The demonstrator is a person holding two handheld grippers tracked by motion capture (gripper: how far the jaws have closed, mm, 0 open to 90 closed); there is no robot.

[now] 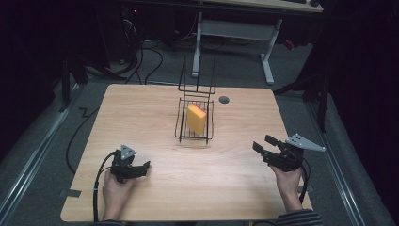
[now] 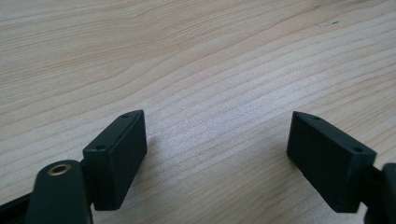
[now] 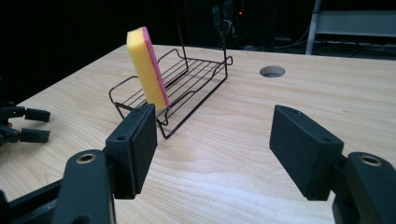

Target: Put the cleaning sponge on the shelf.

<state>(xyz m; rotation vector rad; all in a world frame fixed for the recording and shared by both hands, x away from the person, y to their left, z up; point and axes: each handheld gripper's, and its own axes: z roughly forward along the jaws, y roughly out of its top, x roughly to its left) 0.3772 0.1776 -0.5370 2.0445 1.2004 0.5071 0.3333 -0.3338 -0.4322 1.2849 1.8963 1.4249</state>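
Sponge (image 1: 196,118) and wire rack (image 1: 207,135) sit together near the middle of the bench (image 1: 155,113): the yellow sponge with its pink backing stands on edge inside the black rack, leaning a little, as the right gripper view shows clearly (image 3: 147,67). Both tools are well apart from it, down at the near edge. The left tool (image 1: 140,167) rests low over bare wood with its jaws apart and nothing between them, pointing across the bench toward the other hand. The right tool (image 1: 262,143) is held above the surface, jaws also apart and empty, aimed toward the rack (image 3: 173,93). This looks like the approach step, with the right hand the likelier one to go for the sponge. The next move calls for carrying that tool forward and inward over the rack's low front wire, lining the jaws up with the sponge's two flat faces, then closing gently, since the soft foam will squash and the light rack could slide if nudged.
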